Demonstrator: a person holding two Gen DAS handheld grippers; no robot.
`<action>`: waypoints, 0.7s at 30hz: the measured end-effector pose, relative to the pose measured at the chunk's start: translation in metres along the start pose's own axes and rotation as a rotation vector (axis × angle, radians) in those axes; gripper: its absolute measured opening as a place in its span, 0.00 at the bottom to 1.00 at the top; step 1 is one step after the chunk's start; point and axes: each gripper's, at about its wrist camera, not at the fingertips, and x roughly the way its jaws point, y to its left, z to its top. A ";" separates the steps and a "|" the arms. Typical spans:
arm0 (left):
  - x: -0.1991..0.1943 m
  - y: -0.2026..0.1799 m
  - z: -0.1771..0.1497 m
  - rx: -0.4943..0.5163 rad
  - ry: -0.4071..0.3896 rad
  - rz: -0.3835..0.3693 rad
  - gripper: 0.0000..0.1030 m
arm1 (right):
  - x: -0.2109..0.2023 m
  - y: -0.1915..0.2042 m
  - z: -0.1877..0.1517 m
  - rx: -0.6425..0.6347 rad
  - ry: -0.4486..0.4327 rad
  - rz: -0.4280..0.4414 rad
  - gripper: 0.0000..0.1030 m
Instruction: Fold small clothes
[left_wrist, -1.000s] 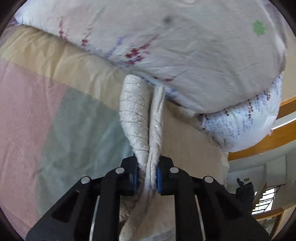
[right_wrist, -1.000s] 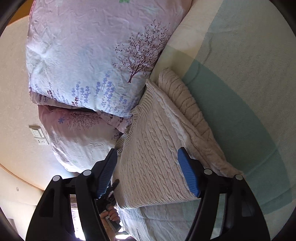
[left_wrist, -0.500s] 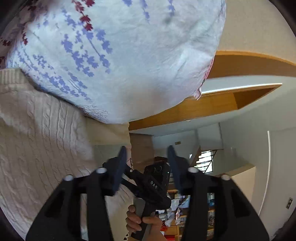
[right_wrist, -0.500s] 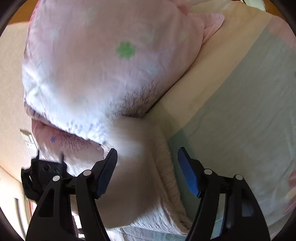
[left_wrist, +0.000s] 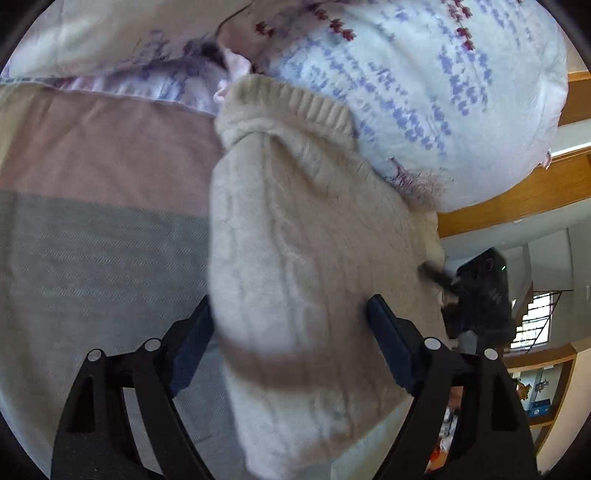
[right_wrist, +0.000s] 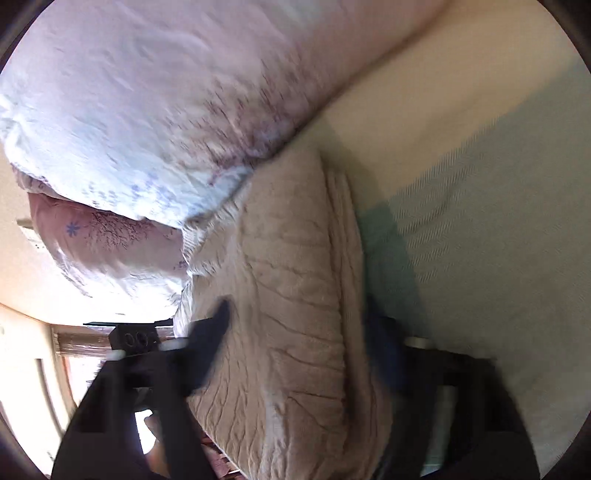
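A cream cable-knit sweater (left_wrist: 303, 266) lies folded on the striped bedspread (left_wrist: 96, 243), its far end tucked against the pillows. My left gripper (left_wrist: 291, 332) is open, its blue-padded jaws straddling the near end of the sweater. In the right wrist view the same sweater (right_wrist: 295, 295) fills the middle, and my right gripper (right_wrist: 299, 343) is open with its jaws either side of the folded stack. The right view is blurred by motion. The other gripper (left_wrist: 480, 291) shows at the sweater's right edge in the left view.
Floral pillows (left_wrist: 424, 92) are stacked behind the sweater; they also show in the right wrist view (right_wrist: 166, 110). The bedspread (right_wrist: 480, 221) has cream, green and pink stripes. A wooden headboard rail (left_wrist: 517, 199) and a room beyond the bed lie to the right.
My left gripper let go of the twisted sweater part and opened, then swung back over the folded sweater. My right gripper stayed open and moved in around the sweater's end.
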 end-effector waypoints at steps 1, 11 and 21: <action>0.003 -0.001 -0.001 -0.001 -0.004 0.003 0.68 | 0.003 -0.001 -0.004 0.002 -0.011 -0.004 0.41; -0.109 0.021 -0.034 0.244 -0.044 -0.032 0.41 | 0.025 0.070 -0.085 -0.143 0.047 0.127 0.33; -0.148 0.055 -0.072 0.245 -0.146 0.207 0.73 | 0.042 0.081 -0.108 -0.126 -0.001 -0.032 0.40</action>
